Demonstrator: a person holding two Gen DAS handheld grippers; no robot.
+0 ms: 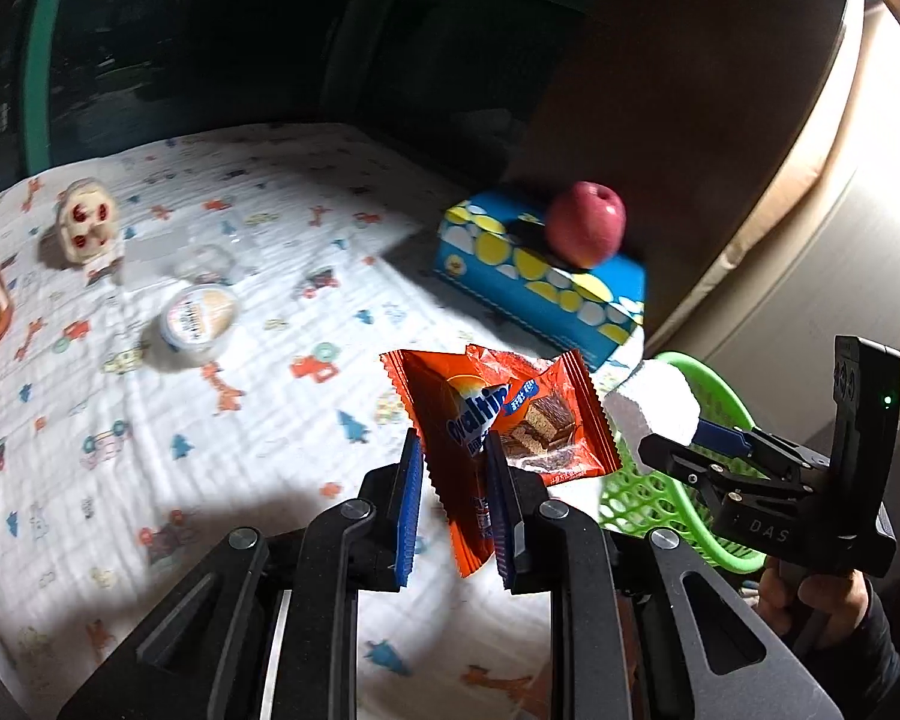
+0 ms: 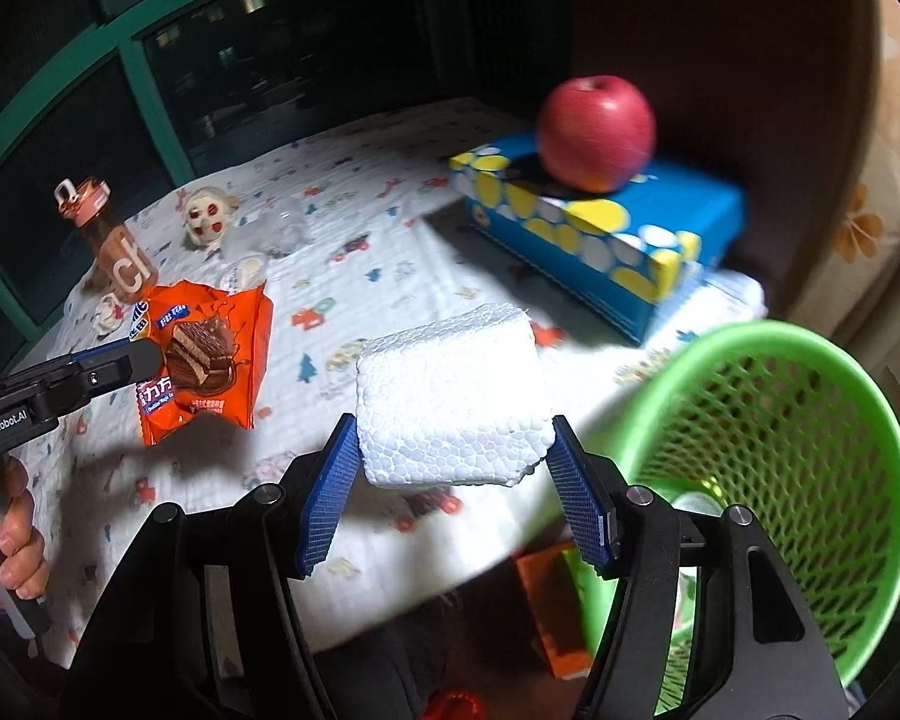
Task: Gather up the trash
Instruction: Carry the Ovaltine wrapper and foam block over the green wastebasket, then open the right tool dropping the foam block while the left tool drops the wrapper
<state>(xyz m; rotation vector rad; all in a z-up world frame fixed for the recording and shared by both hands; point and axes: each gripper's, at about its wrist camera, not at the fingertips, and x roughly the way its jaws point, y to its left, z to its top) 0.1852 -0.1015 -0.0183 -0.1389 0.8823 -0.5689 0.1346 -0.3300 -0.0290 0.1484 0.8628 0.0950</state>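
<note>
Left wrist view: a table under a printed cloth [image 1: 150, 420] is seen before dark windows, with a green basket [image 2: 810, 420] at its right edge. An orange wrapper [image 1: 510, 420] is clamped in the left gripper [image 1: 450, 462]. A foam block [image 2: 450, 402] is pinched in the half-spread right gripper [image 2: 450, 450].

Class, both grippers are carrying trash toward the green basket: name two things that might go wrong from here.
1. The left gripper pinches only one edge of the orange wrapper, so it may slip out.
2. The foam block in the right gripper is bulky and might strike the basket rim, tipping it.
</note>
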